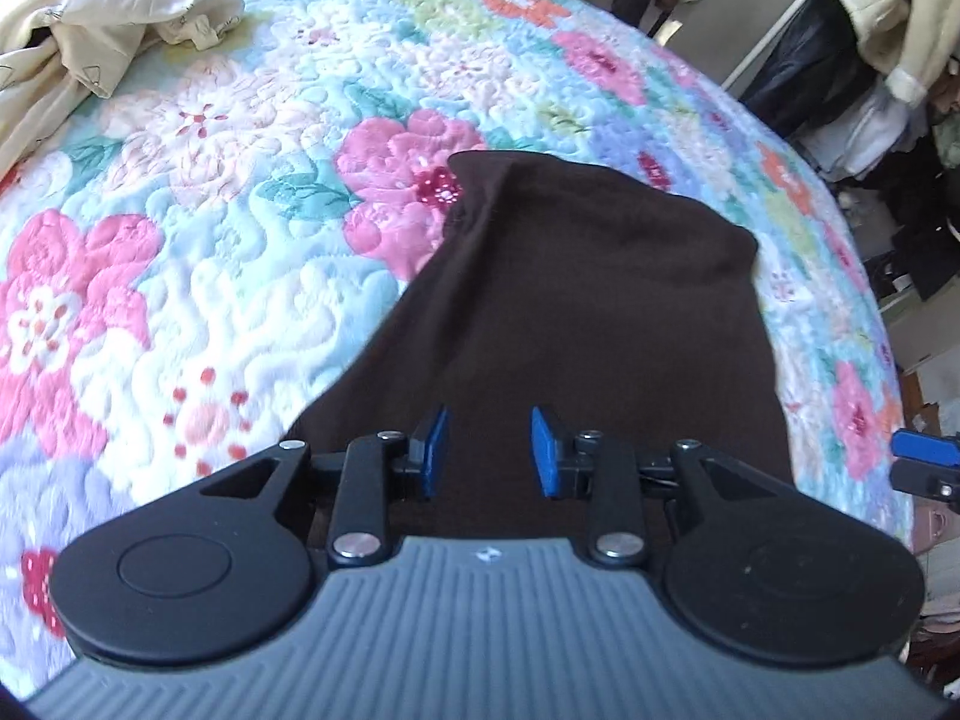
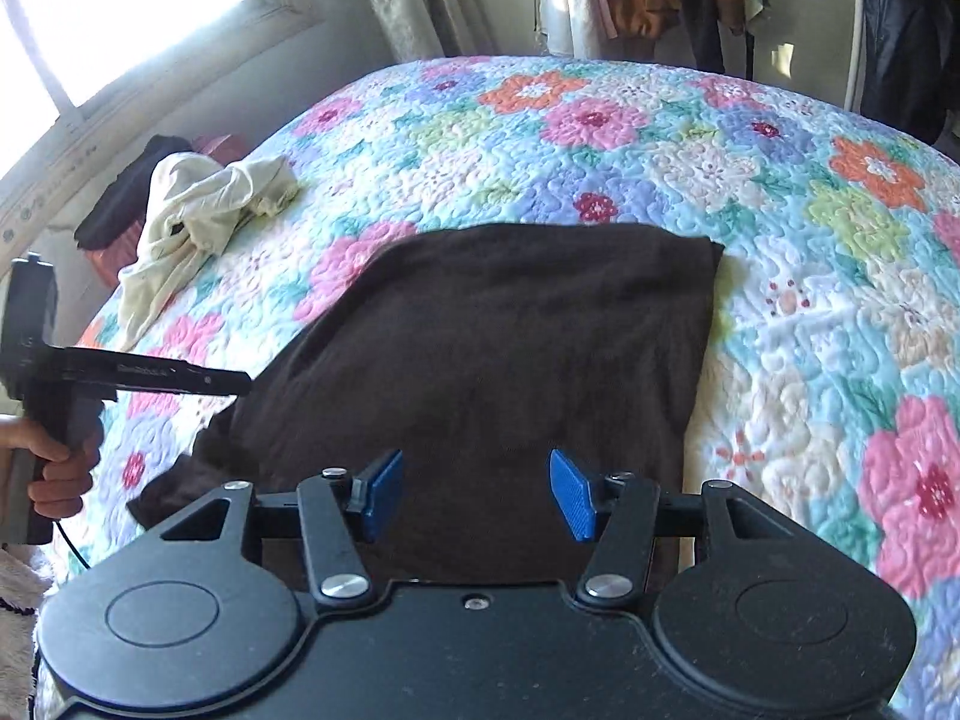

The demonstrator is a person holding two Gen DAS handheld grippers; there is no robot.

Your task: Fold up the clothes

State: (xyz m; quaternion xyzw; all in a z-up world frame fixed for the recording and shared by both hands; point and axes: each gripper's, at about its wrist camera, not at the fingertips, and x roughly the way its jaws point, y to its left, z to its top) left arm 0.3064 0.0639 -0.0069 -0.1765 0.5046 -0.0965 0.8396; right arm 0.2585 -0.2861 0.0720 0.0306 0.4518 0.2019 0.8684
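Covering the bed, floral quilt under brown garment — both tongs parted, empty.

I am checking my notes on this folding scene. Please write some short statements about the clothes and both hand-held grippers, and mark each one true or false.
1. The dark brown knit garment lies on the floral quilted bedspread. True.
2. The left hand-held gripper is clamped on the brown garment. False: its blue pads stand apart, with nothing between them.
3. A crumpled cream fabric garment lies apart from the brown one. True.
4. The right hand-held gripper is shut. False: it is open and empty.
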